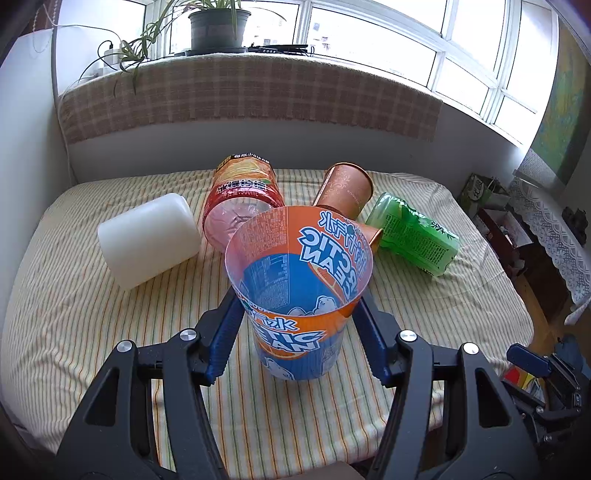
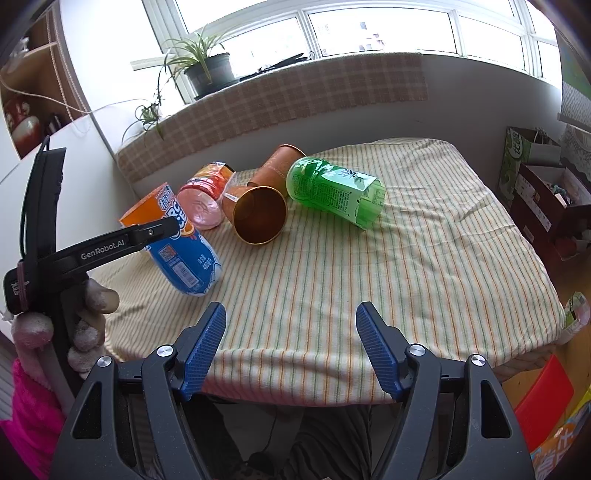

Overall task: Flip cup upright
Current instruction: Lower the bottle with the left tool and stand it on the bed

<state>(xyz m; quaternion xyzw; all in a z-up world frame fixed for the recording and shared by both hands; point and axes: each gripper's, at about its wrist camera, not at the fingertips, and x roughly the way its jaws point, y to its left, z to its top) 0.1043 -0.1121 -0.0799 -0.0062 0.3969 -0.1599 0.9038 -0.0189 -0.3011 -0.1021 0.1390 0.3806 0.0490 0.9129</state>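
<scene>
Left claw (image 1: 295, 314) grips a clear orange-and-blue printed cup (image 1: 299, 291), mouth tilted up, above the striped bed (image 1: 92, 314). Right claw (image 2: 291, 347) gapes wide over the near edge.

Home room: striped cloth-covered table (image 2: 369, 280), windowsill potted plant (image 1: 218, 26).

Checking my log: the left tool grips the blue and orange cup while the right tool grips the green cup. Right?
Not quite. The left tool does grip the blue and orange cup, but the right tool is open and holds nothing; the right wrist view shows the green cup lying untouched.
</scene>
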